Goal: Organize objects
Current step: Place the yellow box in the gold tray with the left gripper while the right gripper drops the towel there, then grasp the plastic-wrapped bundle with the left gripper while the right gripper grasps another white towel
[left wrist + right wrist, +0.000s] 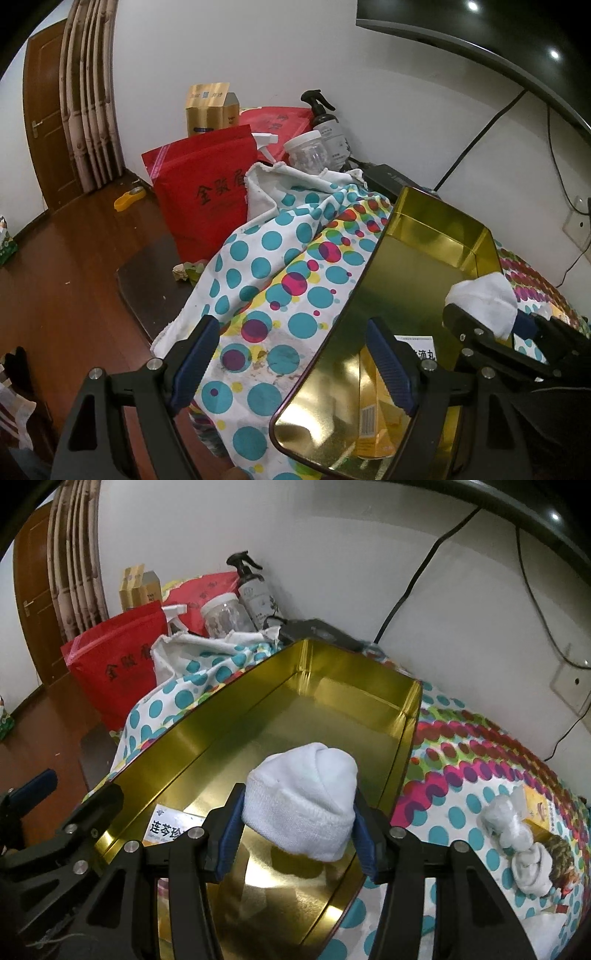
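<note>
While the left gripper (295,362) hangs over the near end of the gold tin (436,236), its blue-padded fingers (388,363) stand wide apart with nothing between them: one finger is over the polka-dot cloth (266,258), the other over the tin's inside. Down in the tin's near end lies a yellow box (373,406) and a white label with printed characters (417,347). At the right edge of this view the right gripper (480,325) comes in with a rolled white sock (484,295) at its tip. Behind the cloth stand a red bag (201,184), a clear jar with a white lid (306,149), a dark spray bottle (328,125) and a gold carton (210,110), all against the wall.

From the right wrist view, the right gripper (299,834) has the rolled white sock (303,801) between its pads, both pads touching the roll's sides, so it is grasping the sock. The sock is held above the gold tin's (332,664) bare floor, casting a shadow below it. The white label (173,825) shows at the tin's near-left corner. The left gripper's (48,812) black frame sits at the left edge. On the cloth (461,746) to the right of the tin lies a second bundle of white socks (513,827), well apart from the tin, partly on a yellow printed packet (543,812).
</note>
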Motion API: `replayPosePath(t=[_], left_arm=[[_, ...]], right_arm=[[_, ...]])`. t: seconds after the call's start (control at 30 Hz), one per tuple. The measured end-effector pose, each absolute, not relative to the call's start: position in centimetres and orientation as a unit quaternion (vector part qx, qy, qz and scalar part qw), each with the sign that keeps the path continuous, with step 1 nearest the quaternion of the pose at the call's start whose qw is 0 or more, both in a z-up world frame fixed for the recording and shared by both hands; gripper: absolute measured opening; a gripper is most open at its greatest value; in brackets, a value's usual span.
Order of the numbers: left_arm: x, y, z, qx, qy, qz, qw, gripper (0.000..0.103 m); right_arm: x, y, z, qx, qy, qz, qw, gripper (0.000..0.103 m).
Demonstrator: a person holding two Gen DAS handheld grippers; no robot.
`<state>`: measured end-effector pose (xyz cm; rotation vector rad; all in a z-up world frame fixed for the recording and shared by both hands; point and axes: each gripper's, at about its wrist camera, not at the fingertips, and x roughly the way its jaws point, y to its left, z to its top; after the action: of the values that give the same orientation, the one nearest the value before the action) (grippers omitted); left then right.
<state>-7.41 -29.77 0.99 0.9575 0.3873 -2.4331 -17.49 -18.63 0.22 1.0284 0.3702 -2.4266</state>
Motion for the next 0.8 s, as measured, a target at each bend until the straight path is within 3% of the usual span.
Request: replayPosePath(t=[0.03, 0.1, 0.17, 0.5, 0.63, 0.8], left_arm=[[-7.4, -29.8, 1.0, 0.350, 0.143, -0.892, 0.247, 0.083], [-7.3, -29.9, 1.1, 0.347, 0.144, -0.892, 0.250, 0.083], [-7.3, -30.0, 1.1, 0.347, 0.147, -0.892, 0.250, 0.083], [-7.2, -29.6, 1.6, 0.338, 0.140, -0.894, 0.258, 0.083], [-6.8, -28.5, 3.0, 0.306, 0.140, -0.914, 0.226, 0.083], [-7.1, -24.7, 3.5, 0.289, 0.118, -0.939, 0.145, 0.083]], right_arm=[[-17.5, -18.6, 0.2, 0.375, 0.135, -0.886, 0.236, 0.054], [-17.3, -18.4, 0.5, 0.362, 0.140, -0.895, 0.222, 0.073], [-17.0, -17.8, 1.0, 0.347, 0.143, -0.902, 0.213, 0.082], [-16.6, -11.0, 3.7, 0.323, 0.065, -0.924, 0.196, 0.094], [-16.9, -9.2, 4.0, 0.330, 0.097, -0.927, 0.150, 0.094], [-15.0, 0.4, 3.3, 0.313, 0.089, -0.943, 0.074, 0.101]])
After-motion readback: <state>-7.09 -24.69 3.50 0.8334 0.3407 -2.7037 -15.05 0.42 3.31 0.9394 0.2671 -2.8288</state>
